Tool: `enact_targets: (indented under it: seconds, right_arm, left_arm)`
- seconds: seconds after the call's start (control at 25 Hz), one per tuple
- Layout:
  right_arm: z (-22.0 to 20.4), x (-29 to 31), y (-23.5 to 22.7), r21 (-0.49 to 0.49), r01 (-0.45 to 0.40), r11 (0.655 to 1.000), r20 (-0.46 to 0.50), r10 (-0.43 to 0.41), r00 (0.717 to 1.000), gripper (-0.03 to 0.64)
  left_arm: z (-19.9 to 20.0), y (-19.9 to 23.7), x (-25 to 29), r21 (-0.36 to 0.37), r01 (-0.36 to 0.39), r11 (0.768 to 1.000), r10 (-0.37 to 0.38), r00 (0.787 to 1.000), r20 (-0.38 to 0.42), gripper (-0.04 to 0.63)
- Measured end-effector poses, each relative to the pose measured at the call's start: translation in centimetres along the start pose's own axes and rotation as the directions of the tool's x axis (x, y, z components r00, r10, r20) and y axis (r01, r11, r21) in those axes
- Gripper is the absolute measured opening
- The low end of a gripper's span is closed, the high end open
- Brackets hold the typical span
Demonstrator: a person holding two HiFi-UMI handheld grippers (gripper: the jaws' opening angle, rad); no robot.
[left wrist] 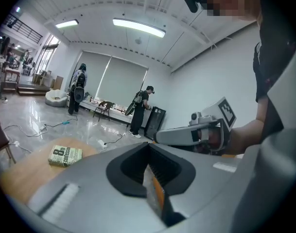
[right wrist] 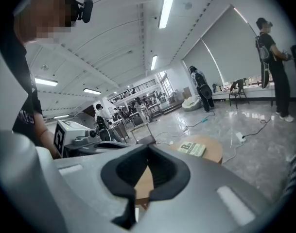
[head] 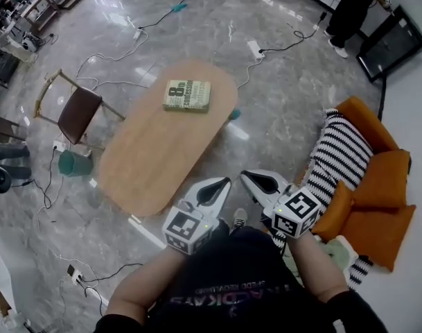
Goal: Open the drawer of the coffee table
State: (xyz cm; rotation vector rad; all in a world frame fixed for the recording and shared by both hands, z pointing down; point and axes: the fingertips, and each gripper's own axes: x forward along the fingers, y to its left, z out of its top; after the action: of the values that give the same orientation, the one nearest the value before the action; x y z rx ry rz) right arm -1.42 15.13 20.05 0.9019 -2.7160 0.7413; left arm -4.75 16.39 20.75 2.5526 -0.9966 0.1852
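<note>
Head view, coffee table [head: 155, 151]: the oval wooden top fills the middle of the frame, and its lower end is close to the two grippers. The task's drawer presumably sits beneath this top. No front or pull shows.
Left gripper [head: 221, 184]: lower centre, jaws pressed together on nothing, apart from the table.
Right gripper [head: 247, 179]: just right of it, likewise clenched and empty.
Book [head: 187, 95]: lies flat at the top's upper end.
Step in hand: judged to be the approach. The person would do well to drop low enough to find the drawer front, part one gripper's jaws before meeting the pull, then draw straight and level so the book does not slide.
Hidden: the drawer front, its kind of handle and which side carries it. The top covers most of the legs, and both gripper views show only the tabletop and the book.
</note>
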Motion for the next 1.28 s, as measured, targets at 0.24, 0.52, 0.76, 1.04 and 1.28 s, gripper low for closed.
enact_targets:
  seconds: [0.24,0.52,0.76,1.04,1.28]
  right_arm:
    - [0.7,2.6,-0.4,-0.016,0.019,1.000,0.018,-0.019,1.000,0.002]
    - [0.4,4.3,-1.1,-0.042,0.008,0.999,-0.009,-0.009,1.000,0.002]
    - [0.4,5.5,-3.6,-0.059,-0.039,0.998,-0.053,0.036,0.998,0.002]
    - [0.0,7.2,-9.4,-0.093,-0.126,0.988,-0.125,0.114,0.986,0.002]
    - [-1.1,8.3,-15.0,-0.115,-0.179,0.977,-0.165,0.159,0.973,0.002]
  left_arm:
    - [0.4,3.2,0.0,-0.003,-0.016,1.000,0.016,1.000,0.017,0.003]
    - [0.2,5.1,0.3,-0.020,-0.055,0.998,0.055,0.998,0.030,0.003]
    - [-0.2,6.6,2.2,-0.043,-0.118,0.992,0.119,0.992,0.035,0.003]
    - [-1.7,9.2,6.1,-0.103,-0.235,0.966,0.238,0.971,0.015,0.003]
    - [-3.8,11.2,10.9,-0.131,-0.304,0.944,0.306,0.952,-0.003,0.003]
